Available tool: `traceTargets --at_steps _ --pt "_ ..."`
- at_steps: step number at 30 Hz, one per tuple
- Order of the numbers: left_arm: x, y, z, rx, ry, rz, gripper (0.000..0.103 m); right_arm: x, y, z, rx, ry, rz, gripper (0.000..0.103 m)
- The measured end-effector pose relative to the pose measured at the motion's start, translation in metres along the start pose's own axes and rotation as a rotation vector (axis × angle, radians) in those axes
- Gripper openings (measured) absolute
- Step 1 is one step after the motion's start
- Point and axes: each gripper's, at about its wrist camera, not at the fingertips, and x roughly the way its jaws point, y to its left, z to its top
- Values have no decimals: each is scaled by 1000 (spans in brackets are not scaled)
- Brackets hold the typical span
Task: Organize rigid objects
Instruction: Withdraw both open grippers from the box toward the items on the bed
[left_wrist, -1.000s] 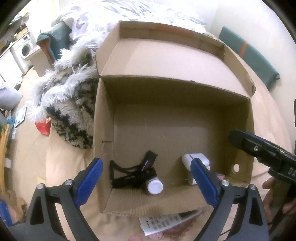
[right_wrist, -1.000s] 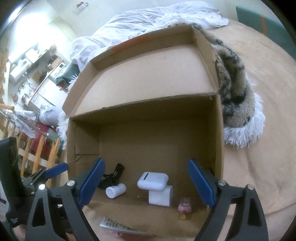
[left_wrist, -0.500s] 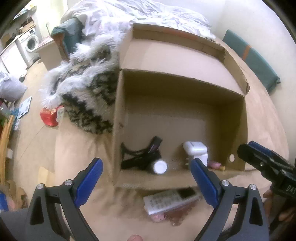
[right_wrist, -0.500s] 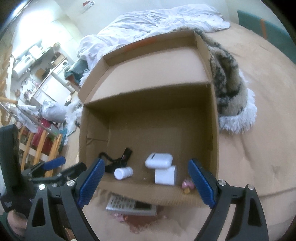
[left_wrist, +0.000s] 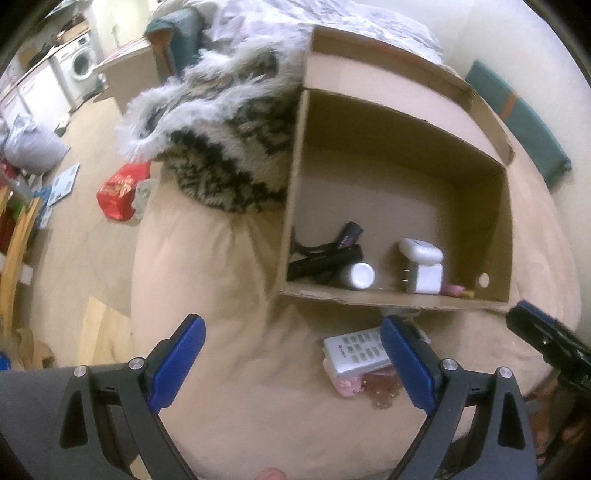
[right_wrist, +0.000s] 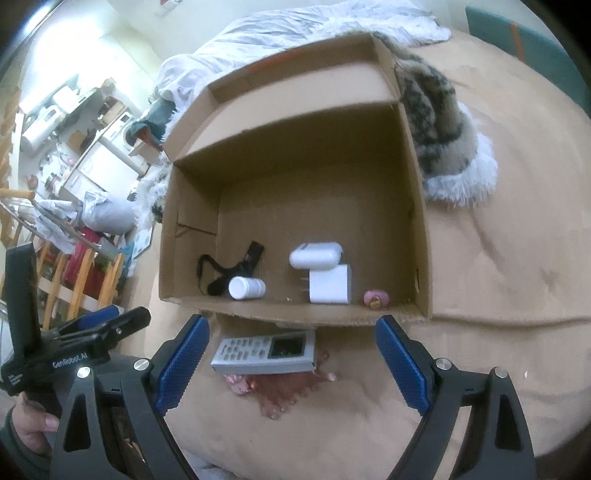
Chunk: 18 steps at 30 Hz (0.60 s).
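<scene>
While both tools hover low over the beige bed, each points forward at the open cardboard box lying on it. A person's hand grips the handle of the left hand-held gripper, seen at the lower left of the right wrist view. Its blue-padded jaws stand wide apart and hold nothing. The right hand-held gripper is likewise spread wide and empty, touching nothing.

Between the right tool's fingers, just in front of the box's near wall, a grey remote control lies flat on the bed, keypad up. It rests on a small pink item and something reddish and translucent, whose nature I cannot tell. In the left wrist view the remote sits just beside the inner edge of the right-hand blue finger.

Inside the box, along its near wall, lie a black strapped device, a white bottle on its side touching that device, a white charger with a rounded white case on top, and a small pink object near the right corner.

A shaggy patterned fur throw presses against one side wall of the box. Beyond the bed, a red packet lies on the floor.
</scene>
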Motion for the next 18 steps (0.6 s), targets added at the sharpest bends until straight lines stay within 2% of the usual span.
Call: traceTargets --at_steps 4,9,13,18 --pt "6 11 0 -46 3 26 95 9 -10 1 45 27 10 97" --pt "17 19 1 -105 47 21 95 35 -19 1 113 104 44 97" --pt "24 18 2 -112 74 20 95 71 -13 -6 130 242 79 97" --pt "27 17 6 -131 98 -12 95 110 16 -13 18 377 51 97"
